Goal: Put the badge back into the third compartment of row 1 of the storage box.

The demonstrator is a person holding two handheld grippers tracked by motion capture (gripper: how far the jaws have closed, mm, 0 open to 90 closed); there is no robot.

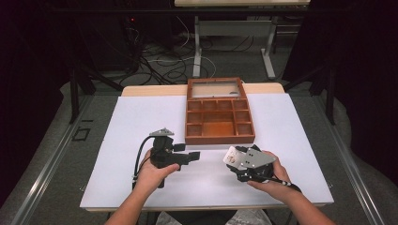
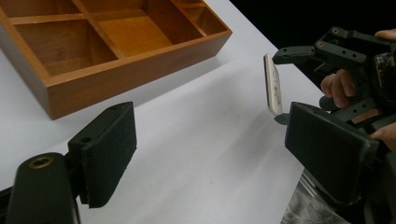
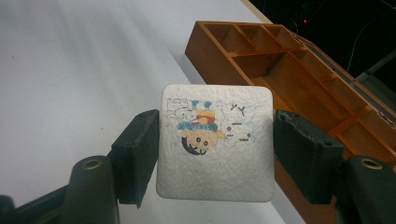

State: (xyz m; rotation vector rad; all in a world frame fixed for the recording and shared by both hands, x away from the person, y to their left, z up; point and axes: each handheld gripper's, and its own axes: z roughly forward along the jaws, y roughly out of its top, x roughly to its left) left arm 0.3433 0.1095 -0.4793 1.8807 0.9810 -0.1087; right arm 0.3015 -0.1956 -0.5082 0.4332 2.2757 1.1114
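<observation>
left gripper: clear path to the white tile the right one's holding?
Probably yes. The left gripper is open and points across bare table at the white tile, held upright in the right gripper, with nothing between. The right jaws cover the tile's two side edges.

A crinkled, matt white card (image 3: 215, 142), a glossy varnished wooden box (image 1: 219, 113), a smooth matt white tabletop (image 1: 131, 131).

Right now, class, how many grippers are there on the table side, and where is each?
2. The left gripper hangs open over the white table, holding nothing. The right gripper is shut on a white square card, near the wooden box.
</observation>
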